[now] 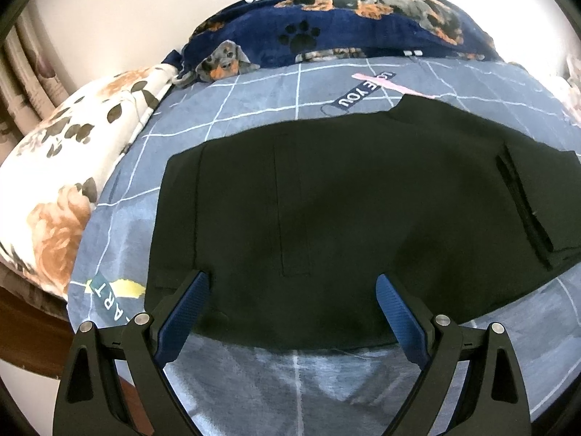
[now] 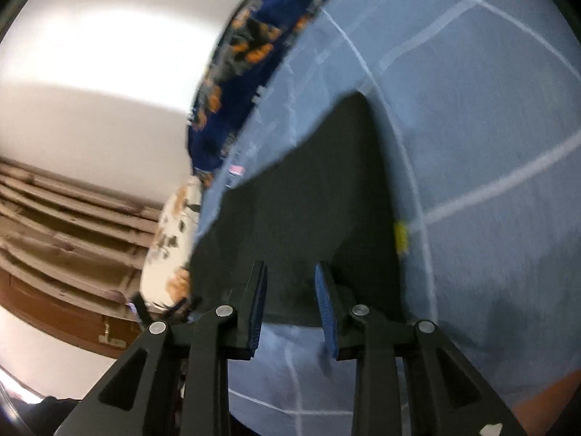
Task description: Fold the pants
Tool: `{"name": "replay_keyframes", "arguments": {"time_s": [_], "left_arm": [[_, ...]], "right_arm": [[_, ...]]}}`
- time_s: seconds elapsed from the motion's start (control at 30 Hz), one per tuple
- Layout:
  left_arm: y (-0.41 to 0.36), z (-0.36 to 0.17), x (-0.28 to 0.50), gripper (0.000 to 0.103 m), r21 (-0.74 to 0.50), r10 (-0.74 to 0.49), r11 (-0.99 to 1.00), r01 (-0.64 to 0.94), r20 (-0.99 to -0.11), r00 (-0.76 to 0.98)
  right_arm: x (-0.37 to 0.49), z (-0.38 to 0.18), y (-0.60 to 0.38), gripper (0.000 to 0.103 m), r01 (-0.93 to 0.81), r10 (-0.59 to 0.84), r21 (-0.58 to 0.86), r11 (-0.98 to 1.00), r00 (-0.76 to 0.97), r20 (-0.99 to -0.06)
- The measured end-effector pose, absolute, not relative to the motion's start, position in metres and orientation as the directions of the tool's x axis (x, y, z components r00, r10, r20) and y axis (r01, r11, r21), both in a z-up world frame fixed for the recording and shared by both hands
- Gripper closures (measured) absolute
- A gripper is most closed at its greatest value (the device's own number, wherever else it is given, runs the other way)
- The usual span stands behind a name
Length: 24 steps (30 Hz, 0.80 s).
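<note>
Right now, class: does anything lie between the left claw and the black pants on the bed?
Nothing visible does. The left claw hangs open directly over the near edge of the black fabric pants, which lie flat on the grey grid-patterned bedsheet. No pillow or blanket crosses that gap.

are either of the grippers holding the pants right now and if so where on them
Neither holds anything. The left gripper is wide open over the near edge of the black pants. The right gripper is open too, its fingers apart at the pants' near edge.
</note>
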<state>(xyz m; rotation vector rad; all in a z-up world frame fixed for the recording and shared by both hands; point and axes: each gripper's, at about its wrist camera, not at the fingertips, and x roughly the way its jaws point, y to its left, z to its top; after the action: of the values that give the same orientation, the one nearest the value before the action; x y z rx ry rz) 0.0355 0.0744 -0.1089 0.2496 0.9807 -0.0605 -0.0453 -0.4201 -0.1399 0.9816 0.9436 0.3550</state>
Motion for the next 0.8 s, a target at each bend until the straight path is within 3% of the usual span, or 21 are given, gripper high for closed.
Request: {"name": "replay_keyframes", "arguments": {"time_s": [0.03, 0.1, 0.23, 0.33, 0.47, 0.67, 0.8], "left_arm": [[0.074, -0.107, 0.035, 0.01, 0.182, 0.061, 0.97, 0.161, -0.824, 0.563], [0.074, -0.103, 0.034, 0.01, 0.183, 0.06, 0.97, 0.159, -0.816, 0.575], [0.073, -0.099, 0.033, 0.01, 0.193, 0.068, 0.969, 0.154, -0.806, 0.588], [0.072, -0.096, 0.032, 0.01, 0.204, 0.074, 0.967, 0.151, -0.797, 0.6], [0.074, -0.089, 0.03, 0.01, 0.206, 0.075, 0.968, 0.142, -0.779, 0.622], [0.078, -0.087, 0.031, 0.01, 0.19, 0.069, 0.973, 0.131, -0.783, 0.619], [0.079, -0.085, 0.031, 0.01, 0.181, 0.067, 0.976, 0.124, -0.782, 0.619]], "right_arm": [[-0.047, -0.146, -0.423, 0.085, 0.158, 0.64, 0.834, 0.528, 0.572, -0.513], [-0.049, -0.159, -0.43, 0.103, 0.197, 0.64, 0.845, 0.496, 0.574, -0.51], [-0.052, -0.173, -0.437, 0.103, 0.231, 0.651, 0.872, 0.432, 0.589, -0.479], [-0.049, -0.161, -0.43, 0.103, 0.227, 0.615, 0.829, 0.511, 0.577, -0.538], [-0.041, -0.128, -0.409, 0.084, 0.179, 0.554, 0.751, 0.635, 0.573, -0.604], [-0.028, -0.078, -0.353, 0.061, 0.016, 0.564, 0.7, 0.714, 0.579, -0.588], [-0.023, -0.065, -0.316, 0.055, -0.062, 0.625, 0.724, 0.687, 0.558, -0.545]]}}
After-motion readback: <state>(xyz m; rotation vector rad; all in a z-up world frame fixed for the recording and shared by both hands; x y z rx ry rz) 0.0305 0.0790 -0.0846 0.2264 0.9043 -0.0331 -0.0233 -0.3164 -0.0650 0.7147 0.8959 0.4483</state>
